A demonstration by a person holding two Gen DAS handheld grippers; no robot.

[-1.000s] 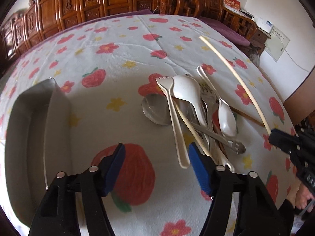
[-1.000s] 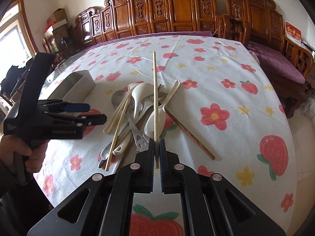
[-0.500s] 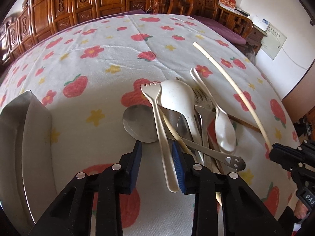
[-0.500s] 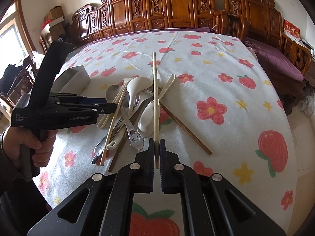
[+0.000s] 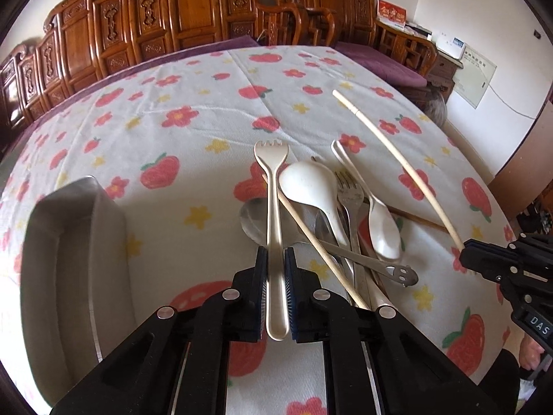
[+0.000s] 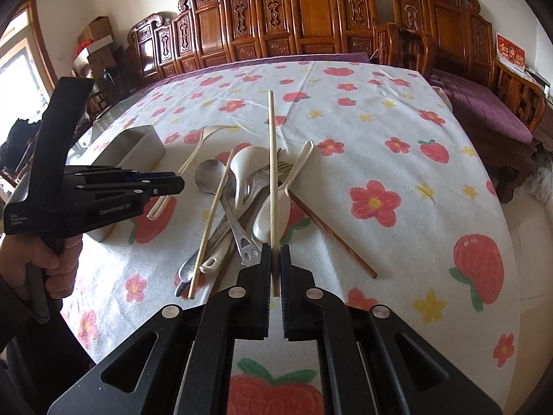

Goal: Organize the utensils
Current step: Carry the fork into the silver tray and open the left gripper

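Note:
My left gripper (image 5: 275, 263) is shut on a cream plastic fork (image 5: 273, 186) and holds it lifted over the table; the gripper also shows in the right wrist view (image 6: 172, 181) with the fork (image 6: 188, 162). My right gripper (image 6: 275, 256) is shut on a pale chopstick (image 6: 272, 159), held above the pile; the chopstick also shows in the left wrist view (image 5: 397, 162). The pile (image 6: 242, 190) holds a white ladle spoon (image 5: 311, 186), a small white spoon (image 5: 383, 228), a metal fork (image 5: 350, 193), a metal spoon (image 6: 209, 176), another pale chopstick (image 5: 318, 245) and a brown chopstick (image 6: 331, 235).
A metal tray (image 5: 69, 259) stands at the left of the table, also seen in the right wrist view (image 6: 134, 148). The floral tablecloth (image 6: 380, 138) covers the table. Carved wooden chairs (image 6: 311, 10) line the far side. The table edge (image 6: 511, 242) falls off at right.
My left gripper moved right to the pile, closed on the cream fork's handle and lifted it. My right gripper stays shut on the chopstick, raised a little.

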